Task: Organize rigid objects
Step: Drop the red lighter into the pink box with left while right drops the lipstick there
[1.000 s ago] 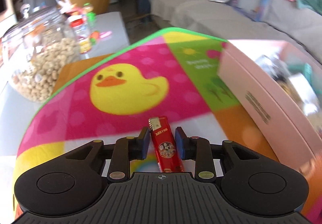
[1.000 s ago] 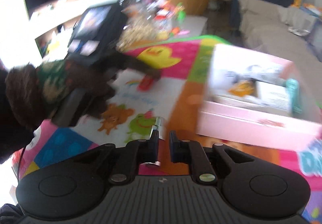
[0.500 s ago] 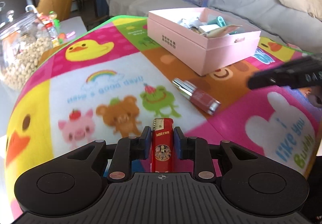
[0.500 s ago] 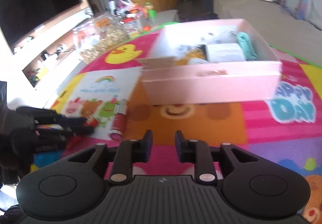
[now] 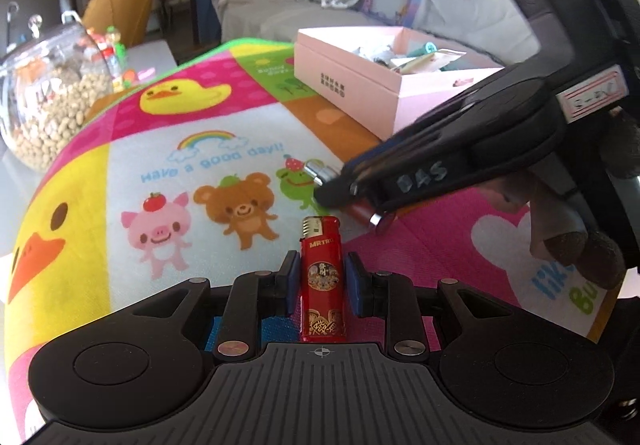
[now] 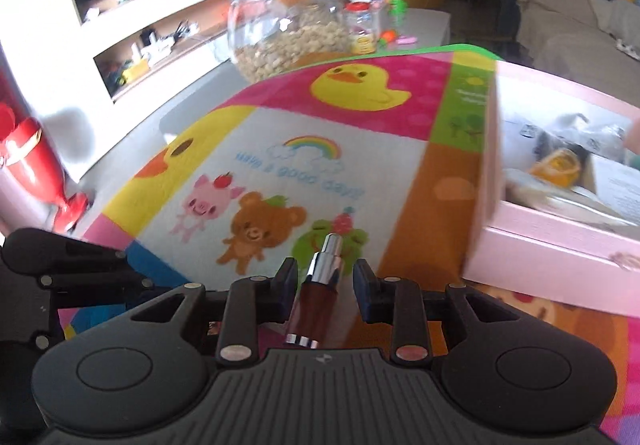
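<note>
Fingers of my left gripper [image 5: 319,277] are clamped on the red plastic lighter [image 5: 322,281], held upright above the colourful cartoon-animal mat [image 5: 160,165]. My right gripper [image 6: 325,287] has its fingers apart around the dark red lip-gloss tube with silver cap [image 6: 320,293], which lies on the mat near the open pink cardboard box [image 6: 560,245].

Open mat [image 6: 256,205] lies ahead of both grippers. The pink box [image 6: 560,245] blocks the right side, the jar [image 6: 288,33] stands at the far edge, seemingly off the mat.
</note>
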The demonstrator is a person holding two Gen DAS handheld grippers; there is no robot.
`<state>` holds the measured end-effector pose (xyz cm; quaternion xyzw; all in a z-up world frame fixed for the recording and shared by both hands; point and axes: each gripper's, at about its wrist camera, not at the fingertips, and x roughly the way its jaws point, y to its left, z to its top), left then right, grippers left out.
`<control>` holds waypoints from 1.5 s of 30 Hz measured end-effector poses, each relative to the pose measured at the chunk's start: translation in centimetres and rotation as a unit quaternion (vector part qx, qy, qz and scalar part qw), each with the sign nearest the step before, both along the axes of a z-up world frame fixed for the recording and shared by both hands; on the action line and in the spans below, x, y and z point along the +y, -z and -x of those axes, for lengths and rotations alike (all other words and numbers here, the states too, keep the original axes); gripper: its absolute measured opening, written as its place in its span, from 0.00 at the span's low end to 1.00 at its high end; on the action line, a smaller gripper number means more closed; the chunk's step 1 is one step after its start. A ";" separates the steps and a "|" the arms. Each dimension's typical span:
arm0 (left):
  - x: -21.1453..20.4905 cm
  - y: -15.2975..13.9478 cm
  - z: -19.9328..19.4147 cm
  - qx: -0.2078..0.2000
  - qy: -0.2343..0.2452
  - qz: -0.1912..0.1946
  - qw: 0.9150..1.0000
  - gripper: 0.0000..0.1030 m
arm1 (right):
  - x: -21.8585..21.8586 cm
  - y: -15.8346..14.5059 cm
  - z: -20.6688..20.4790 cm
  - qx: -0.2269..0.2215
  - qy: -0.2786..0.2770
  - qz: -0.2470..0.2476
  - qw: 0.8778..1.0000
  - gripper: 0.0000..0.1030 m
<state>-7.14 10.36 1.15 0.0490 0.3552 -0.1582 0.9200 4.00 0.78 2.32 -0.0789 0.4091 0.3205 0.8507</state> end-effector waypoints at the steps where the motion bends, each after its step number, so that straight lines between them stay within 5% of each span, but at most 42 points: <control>1: 0.0 0.1 0.2 -0.007 0.002 -0.002 1.000 0.27 | 0.0 0.0 0.1 0.003 -0.003 -0.001 1.000 0.21; 9: -0.2 -0.3 1.5 0.013 0.070 0.046 0.996 0.26 | -7.7 -3.4 3.3 -0.005 0.057 -0.075 0.996 0.19; 14: -3.4 -0.9 2.5 -0.001 0.132 0.028 0.991 0.26 | -15.4 -5.0 6.5 -0.036 0.153 -0.104 0.982 0.19; 21: -7.8 -7.8 1.4 -0.087 0.185 0.012 0.979 0.26 | -22.1 -6.0 10.9 -0.096 0.246 -0.121 0.957 0.19; 26: -11.4 -14.9 -2.5 -0.196 0.164 -0.013 0.967 0.26 | -24.2 -5.3 11.5 -0.101 0.267 -0.140 0.948 0.19; 28: -12.8 -16.8 -5.3 -0.210 0.142 -0.012 0.967 0.26 | -24.4 -4.9 11.4 -0.096 0.270 -0.148 0.947 0.19; 30: -14.0 -17.4 -8.5 -0.195 0.112 -0.013 0.974 0.29 | -24.5 -4.5 11.3 -0.093 0.271 -0.154 0.946 0.19; 35: -13.4 -15.4 -12.6 -0.142 0.057 0.062 0.986 0.27 | -25.0 -3.8 11.6 -0.096 0.285 -0.148 0.942 0.19; 45: -6.6 -7.1 -6.7 -0.013 0.051 0.047 0.998 0.27 | -24.8 -4.5 8.2 -0.069 0.288 -0.172 0.940 0.19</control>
